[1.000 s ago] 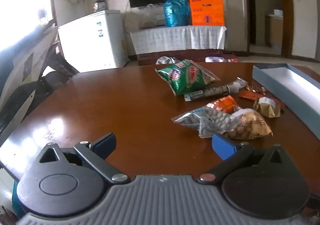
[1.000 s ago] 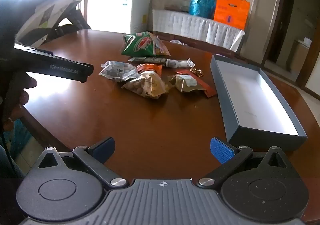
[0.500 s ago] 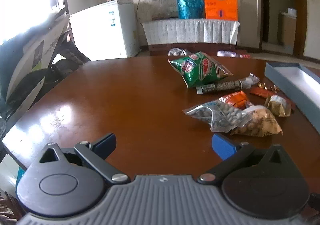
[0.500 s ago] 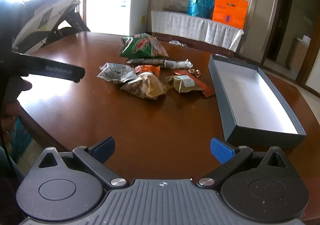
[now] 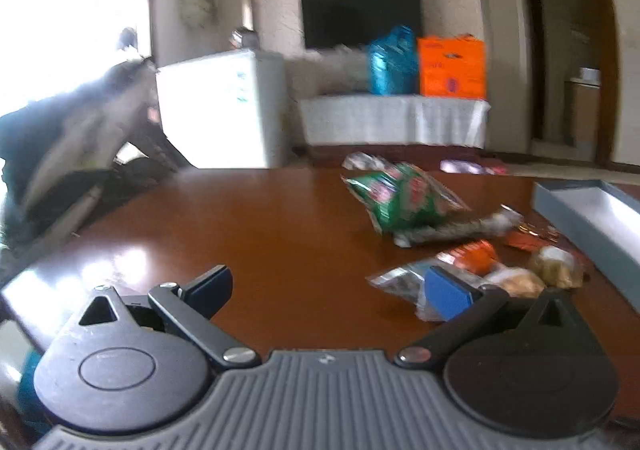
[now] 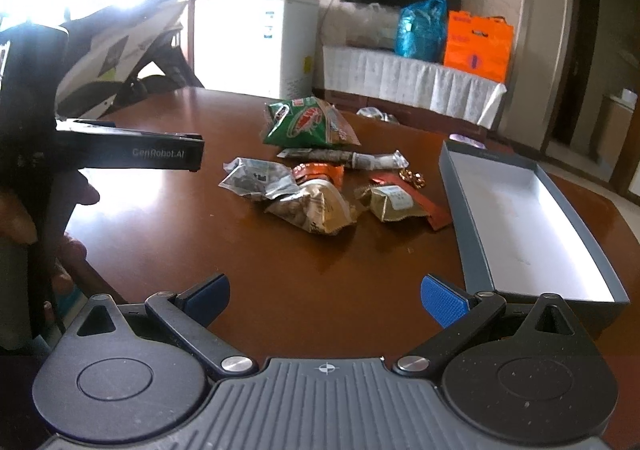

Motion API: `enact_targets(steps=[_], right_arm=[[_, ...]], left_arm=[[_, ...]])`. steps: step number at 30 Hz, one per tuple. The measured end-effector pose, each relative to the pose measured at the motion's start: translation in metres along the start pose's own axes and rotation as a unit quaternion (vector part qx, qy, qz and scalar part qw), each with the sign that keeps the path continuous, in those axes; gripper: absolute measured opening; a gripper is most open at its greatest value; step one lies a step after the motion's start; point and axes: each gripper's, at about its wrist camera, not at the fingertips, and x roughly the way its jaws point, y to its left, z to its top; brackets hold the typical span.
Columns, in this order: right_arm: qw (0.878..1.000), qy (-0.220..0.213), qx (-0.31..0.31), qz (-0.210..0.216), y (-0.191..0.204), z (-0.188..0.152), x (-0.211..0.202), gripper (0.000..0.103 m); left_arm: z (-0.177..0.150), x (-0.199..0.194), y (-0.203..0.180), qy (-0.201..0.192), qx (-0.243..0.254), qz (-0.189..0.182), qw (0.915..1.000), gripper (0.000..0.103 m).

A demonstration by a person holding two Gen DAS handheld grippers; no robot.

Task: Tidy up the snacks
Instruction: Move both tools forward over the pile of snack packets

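Note:
A pile of snack packs lies mid-table: a green bag (image 6: 310, 123) (image 5: 400, 198), a long thin pack (image 6: 344, 158), a clear silvery bag (image 6: 258, 180) (image 5: 404, 282), an orange pack (image 6: 320, 172), a tan nut bag (image 6: 316, 210) and a small gold pack (image 6: 394, 202). An open grey box (image 6: 516, 210) (image 5: 592, 214) with a white inside lies to their right. My right gripper (image 6: 324, 300) is open and holds nothing, near the table's front edge. My left gripper (image 5: 328, 292) is open too, left of the pile; in the right wrist view its side (image 6: 132, 156) shows at the left, held by a hand.
The round brown table (image 6: 280, 270) has bare wood in front and to the left of the pile. Behind it stand a white chest freezer (image 6: 256, 42), a cloth-covered bench with blue and orange bags (image 6: 476, 46), and a scooter (image 6: 120, 46) at the left.
The left gripper has swung and tilted up, blurring its view; the snacks now sit further right and lower in it. The right gripper's view has shifted slightly. Both stay open.

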Motion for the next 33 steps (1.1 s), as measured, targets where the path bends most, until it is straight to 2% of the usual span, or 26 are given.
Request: enact_targets(steps=[4,7,12,17,21,27,30,33], right_arm=[[1.0,-0.005,0.008,0.011,-0.006,0.005,0.007,0.103],[1.0,-0.007,0.026,0.005,-0.017,0.01,0.015,0.103],[0.999,-0.01,0.05,0.004,-0.031,0.017,0.026,0.103],[0.999,-0.016,0.028,0.002,-0.026,0.026,0.037,0.103],[0.999,-0.009,0.025,0.023,-0.023,0.024,0.044,0.102],[0.999,-0.016,-0.008,0.041,-0.014,0.025,0.051,0.094],[0.999,-0.024,-0.031,0.038,-0.011,0.026,0.056,0.088],[0.997,-0.037,-0.057,0.025,-0.008,0.026,0.061,0.088]], left_arm=[[0.003,0.017,-0.009,0.038,0.034,-0.003,0.9987,0.103],[0.003,0.032,-0.016,0.062,0.035,-0.022,0.9972,0.103],[0.004,0.045,-0.025,0.054,0.035,-0.032,0.9974,0.103],[0.003,0.047,-0.036,0.043,0.076,-0.072,0.9935,0.103],[0.001,0.042,-0.037,0.044,0.094,-0.103,0.9893,0.103],[-0.003,0.055,-0.03,0.072,0.077,-0.12,0.9872,0.091],[-0.007,0.058,-0.035,0.069,0.102,-0.119,0.9853,0.091],[-0.007,0.065,-0.037,0.074,0.101,-0.116,0.9854,0.091]])
